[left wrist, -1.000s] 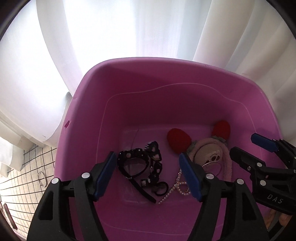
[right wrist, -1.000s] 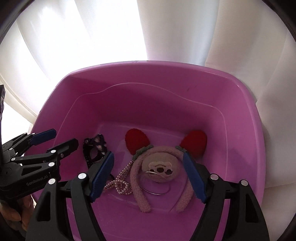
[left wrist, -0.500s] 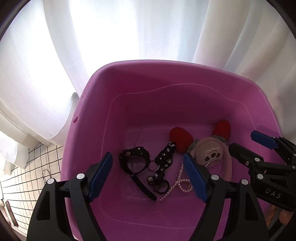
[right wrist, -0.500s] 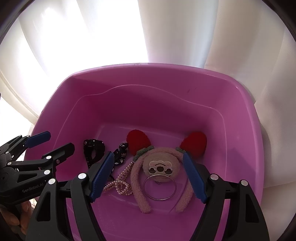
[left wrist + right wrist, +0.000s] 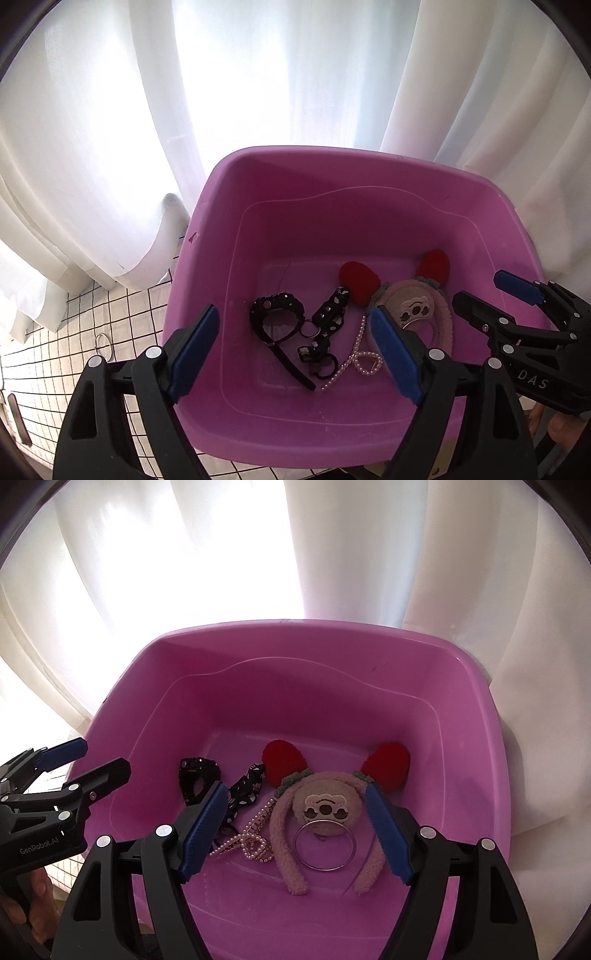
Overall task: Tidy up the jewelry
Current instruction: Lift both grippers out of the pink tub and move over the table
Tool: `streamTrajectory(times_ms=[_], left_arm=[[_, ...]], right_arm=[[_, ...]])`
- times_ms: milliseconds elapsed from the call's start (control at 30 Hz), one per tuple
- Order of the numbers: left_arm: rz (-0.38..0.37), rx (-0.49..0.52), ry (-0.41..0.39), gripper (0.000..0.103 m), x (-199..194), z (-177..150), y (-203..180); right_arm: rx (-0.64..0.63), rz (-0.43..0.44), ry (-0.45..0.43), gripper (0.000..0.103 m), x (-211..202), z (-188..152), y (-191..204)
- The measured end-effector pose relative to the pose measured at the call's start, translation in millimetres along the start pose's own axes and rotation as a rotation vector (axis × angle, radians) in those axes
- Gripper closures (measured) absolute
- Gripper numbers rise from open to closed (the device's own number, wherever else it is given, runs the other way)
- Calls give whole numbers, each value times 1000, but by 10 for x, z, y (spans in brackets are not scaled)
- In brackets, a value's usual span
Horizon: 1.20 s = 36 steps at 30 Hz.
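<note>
A pink plastic tub point(image 5: 207, 229) point(image 5: 476, 716) holds the jewelry. In it lie a black studded choker point(image 5: 277, 321) point(image 5: 195, 775), a black strap with white studs point(image 5: 328, 314) point(image 5: 245, 788), a pearl necklace point(image 5: 360, 356) point(image 5: 251, 840), a plush headband with red ears point(image 5: 421, 306) point(image 5: 325, 805) and a silver bangle point(image 5: 325, 845) resting on the headband. My left gripper point(image 5: 295, 354) is open and empty above the tub's near edge. My right gripper point(image 5: 295, 830) is open and empty above the headband; it also shows in the left wrist view point(image 5: 491, 291).
White curtains point(image 5: 258, 74) hang right behind the tub. A white tiled surface point(image 5: 55, 339) lies to the left, with a thin metal ring point(image 5: 101, 343) on it. The left gripper's fingers point(image 5: 96, 775) reach over the tub's left rim in the right wrist view.
Both grippers have pulled back and up from the tub. The silver bangle now lies free on the headband, and the black choker and strap lie spread on the tub floor.
</note>
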<state>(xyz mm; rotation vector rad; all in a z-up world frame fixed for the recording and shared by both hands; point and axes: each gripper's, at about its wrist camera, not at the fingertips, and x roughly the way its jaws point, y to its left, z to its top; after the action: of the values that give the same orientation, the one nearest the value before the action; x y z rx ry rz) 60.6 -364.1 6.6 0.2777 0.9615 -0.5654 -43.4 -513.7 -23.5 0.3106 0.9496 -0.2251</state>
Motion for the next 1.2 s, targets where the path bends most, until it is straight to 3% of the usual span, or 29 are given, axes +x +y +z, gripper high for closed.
streamTrajectory(times_ms=[233,433,867,1200], left_arm=[[28,-10,-112,8,-469,-179,338],[71,-75,-178,8,-819,-441,1003],[175,-281,-136,8,-1035,-1304,2790],[197,-294,-112,7,-795,-1640,3591]], right_arm=[[-2,18,-50,28,-190,-78,245],[-41,33,-121,28,-388,-163,722],[-127,135,-167,27,-385,-547,2101],[-188,191,-83,27,353,-998,3085]])
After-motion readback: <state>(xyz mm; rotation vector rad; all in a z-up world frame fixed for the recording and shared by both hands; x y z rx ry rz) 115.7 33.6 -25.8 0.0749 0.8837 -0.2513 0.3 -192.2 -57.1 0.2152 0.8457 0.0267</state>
